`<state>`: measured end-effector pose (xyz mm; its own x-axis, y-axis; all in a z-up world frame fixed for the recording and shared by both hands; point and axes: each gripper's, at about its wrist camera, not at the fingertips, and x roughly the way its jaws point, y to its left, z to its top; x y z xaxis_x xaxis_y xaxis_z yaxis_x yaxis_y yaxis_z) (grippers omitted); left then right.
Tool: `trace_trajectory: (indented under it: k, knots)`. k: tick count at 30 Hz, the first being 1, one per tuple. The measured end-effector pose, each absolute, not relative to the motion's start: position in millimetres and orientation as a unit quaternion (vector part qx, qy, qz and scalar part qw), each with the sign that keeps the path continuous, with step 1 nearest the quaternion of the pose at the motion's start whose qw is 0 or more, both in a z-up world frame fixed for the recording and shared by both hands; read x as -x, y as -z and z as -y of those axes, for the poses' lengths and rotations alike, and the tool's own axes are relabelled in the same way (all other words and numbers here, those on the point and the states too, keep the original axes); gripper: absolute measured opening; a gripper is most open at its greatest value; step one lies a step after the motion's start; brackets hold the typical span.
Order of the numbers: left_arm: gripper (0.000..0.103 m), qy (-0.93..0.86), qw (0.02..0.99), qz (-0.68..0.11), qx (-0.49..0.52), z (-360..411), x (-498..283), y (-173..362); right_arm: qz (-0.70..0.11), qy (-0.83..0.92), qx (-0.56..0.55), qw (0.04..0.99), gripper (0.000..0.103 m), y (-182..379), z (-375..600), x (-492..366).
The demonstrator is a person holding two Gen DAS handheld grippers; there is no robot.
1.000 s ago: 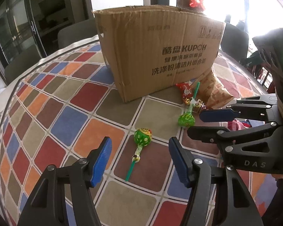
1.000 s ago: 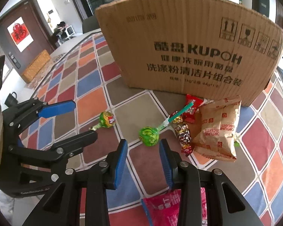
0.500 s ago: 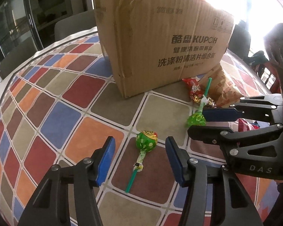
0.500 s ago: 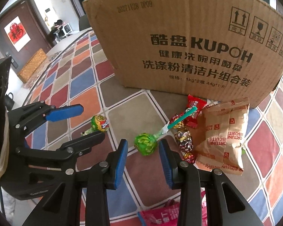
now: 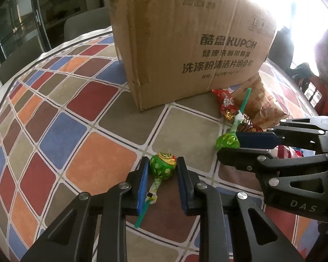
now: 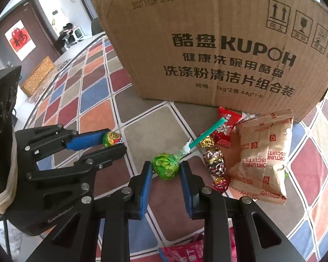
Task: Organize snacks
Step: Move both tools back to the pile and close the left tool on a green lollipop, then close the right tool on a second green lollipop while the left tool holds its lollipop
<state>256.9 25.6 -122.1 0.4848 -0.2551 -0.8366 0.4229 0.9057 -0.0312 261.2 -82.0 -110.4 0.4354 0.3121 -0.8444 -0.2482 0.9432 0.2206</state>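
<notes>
Progress: early, by the look of it. All visible snacks lie on the worktop in front of the box; whether anything is already in the box cannot be told, since its inside is out of view.

Left to do: two lollipops, a biscuit bag, a red packet, several foil candies, and a pink packet at the near edge.

Left tongs: narrow and closing, blue pads on either side of the head of the left lollipop. Pads seem to be touching the wrapper. Its green stick runs back toward the camera, between the arms. The head appears to sit on the worktop, not lifted.

Right tongs: narrow and closing, pads flanking the head of the right lollipop. The right pad meets the wrapper; the left looks to be just touching. Stick points away toward the red packet, its end resting over it.

Both lollipops lie near each other, in front of the box; the right one lies just beside the candy pile.

Judgement: both pickups are at the grip stage; lift and drop into the box are not yet done.
</notes>
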Motion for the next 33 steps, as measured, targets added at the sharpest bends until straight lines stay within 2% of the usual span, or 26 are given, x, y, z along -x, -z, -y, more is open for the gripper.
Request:
trace_trajectory:
  k: [15,33]
  knots:
    - [0.025,0.189,0.871,-0.450,-0.064,-25.4,-235.7,89.9,-0.479,-0.168,-0.044,0.861,0.027,85.9,93.8,-245.3]
    - [0.025,0.192,0.900,-0.387,-0.055,-7.1,-211.2,22.0,-0.408,-0.171,-0.053,0.895,0.027,20.8,123.2,-216.4]
